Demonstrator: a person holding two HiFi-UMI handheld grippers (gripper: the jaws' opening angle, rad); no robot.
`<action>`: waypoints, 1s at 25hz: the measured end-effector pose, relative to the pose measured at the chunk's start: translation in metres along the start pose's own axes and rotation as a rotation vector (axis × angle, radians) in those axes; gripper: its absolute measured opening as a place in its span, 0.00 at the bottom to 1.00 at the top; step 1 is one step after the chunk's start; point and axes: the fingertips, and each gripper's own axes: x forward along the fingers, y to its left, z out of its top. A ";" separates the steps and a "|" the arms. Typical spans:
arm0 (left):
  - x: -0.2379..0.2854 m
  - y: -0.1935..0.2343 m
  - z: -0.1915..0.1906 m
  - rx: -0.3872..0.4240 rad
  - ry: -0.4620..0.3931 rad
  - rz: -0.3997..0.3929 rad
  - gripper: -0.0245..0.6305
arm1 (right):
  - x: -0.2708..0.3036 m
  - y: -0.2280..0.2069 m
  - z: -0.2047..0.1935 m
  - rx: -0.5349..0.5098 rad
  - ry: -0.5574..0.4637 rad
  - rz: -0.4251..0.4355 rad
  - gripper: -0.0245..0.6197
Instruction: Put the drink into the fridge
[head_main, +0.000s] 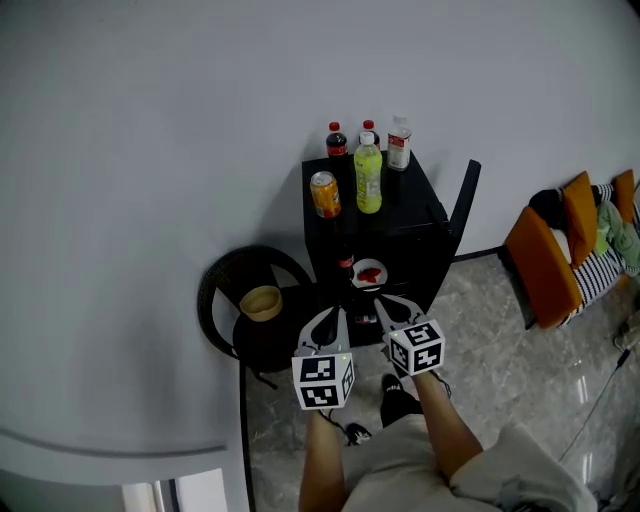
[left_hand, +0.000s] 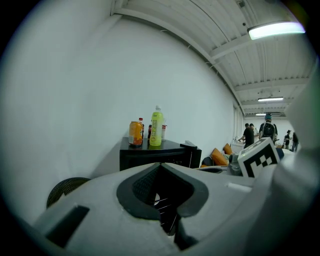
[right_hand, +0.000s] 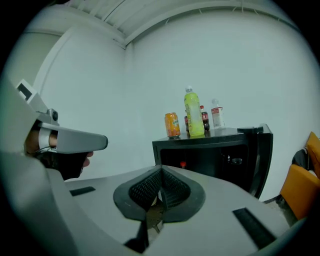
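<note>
A black mini fridge (head_main: 408, 208) stands against the white wall with its door (head_main: 463, 204) swung open to the right. On its top stand an orange can (head_main: 324, 194), a yellow-green bottle (head_main: 368, 175), two red-capped cola bottles (head_main: 337, 140) and a clear water bottle (head_main: 399, 143). A red-capped bottle (head_main: 345, 262) shows inside the fridge. My left gripper (head_main: 337, 312) and right gripper (head_main: 384, 302) hover side by side in front of the fridge, both shut and holding nothing. The can (right_hand: 172, 124) and yellow-green bottle (right_hand: 193, 119) lie ahead of the right gripper (right_hand: 161, 169); the left gripper (left_hand: 160, 165) faces the fridge (left_hand: 150, 155) too.
A dark round wicker stand (head_main: 228, 290) with a tan bowl (head_main: 262, 302) sits left of the fridge. Orange cushions (head_main: 545, 260) on a striped seat are at the right. People (left_hand: 265, 131) stand far off in the hall. The floor is grey marble tile.
</note>
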 end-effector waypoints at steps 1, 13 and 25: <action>0.000 -0.001 0.002 -0.003 0.001 -0.004 0.05 | -0.002 -0.002 0.004 -0.005 -0.005 -0.007 0.05; 0.059 -0.007 0.049 0.050 -0.047 -0.073 0.05 | 0.038 -0.048 0.080 -0.016 -0.100 -0.035 0.05; 0.156 0.024 0.109 0.121 -0.083 -0.088 0.05 | 0.128 -0.110 0.155 -0.014 -0.149 0.013 0.36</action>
